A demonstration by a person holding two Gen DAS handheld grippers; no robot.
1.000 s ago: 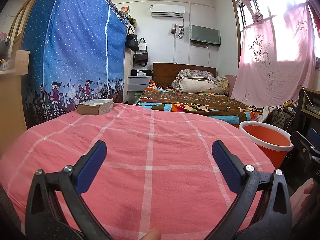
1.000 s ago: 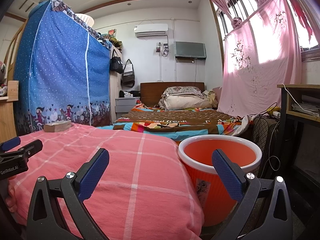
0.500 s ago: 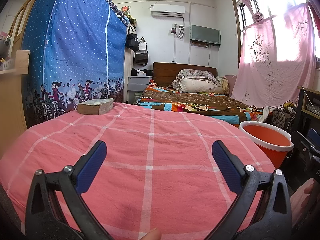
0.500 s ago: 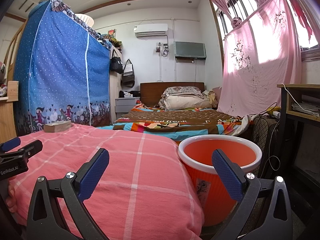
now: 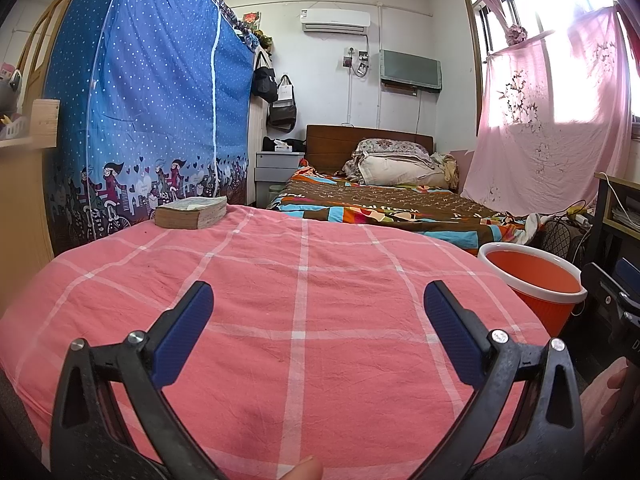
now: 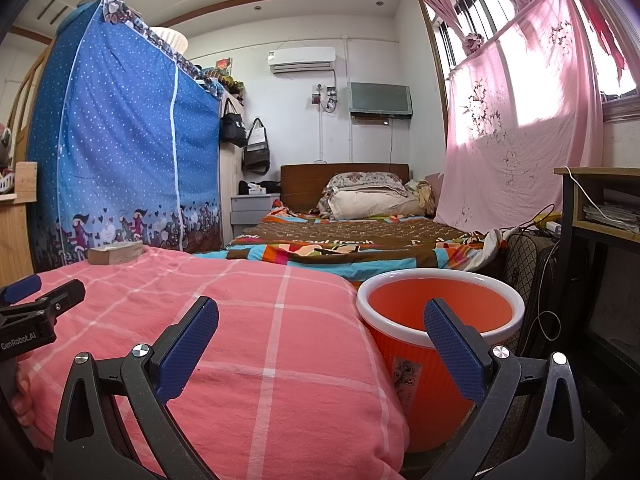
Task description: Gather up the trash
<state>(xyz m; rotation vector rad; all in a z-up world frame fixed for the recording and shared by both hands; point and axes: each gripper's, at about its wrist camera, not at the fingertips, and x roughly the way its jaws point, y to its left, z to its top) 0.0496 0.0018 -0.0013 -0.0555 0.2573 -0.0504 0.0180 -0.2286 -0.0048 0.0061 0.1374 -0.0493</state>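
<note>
An orange bin with a white rim [image 6: 440, 320] stands on the floor just right of the pink checked bedspread [image 6: 240, 320]; it also shows in the left wrist view [image 5: 532, 280] at the right. My left gripper [image 5: 318, 312] is open and empty above the bedspread [image 5: 300, 300]. My right gripper [image 6: 320, 324] is open and empty, its right finger in front of the bin. The left gripper's side [image 6: 36, 304] shows at the left of the right wrist view. I see no loose trash on the bedspread.
A thick worn book [image 5: 191, 212] lies at the bedspread's far left corner. A blue dotted wardrobe cover [image 5: 140, 120] stands left. A second bed with a patterned blanket [image 5: 380, 208] lies beyond. A desk [image 6: 600, 208] and cables stand at the right.
</note>
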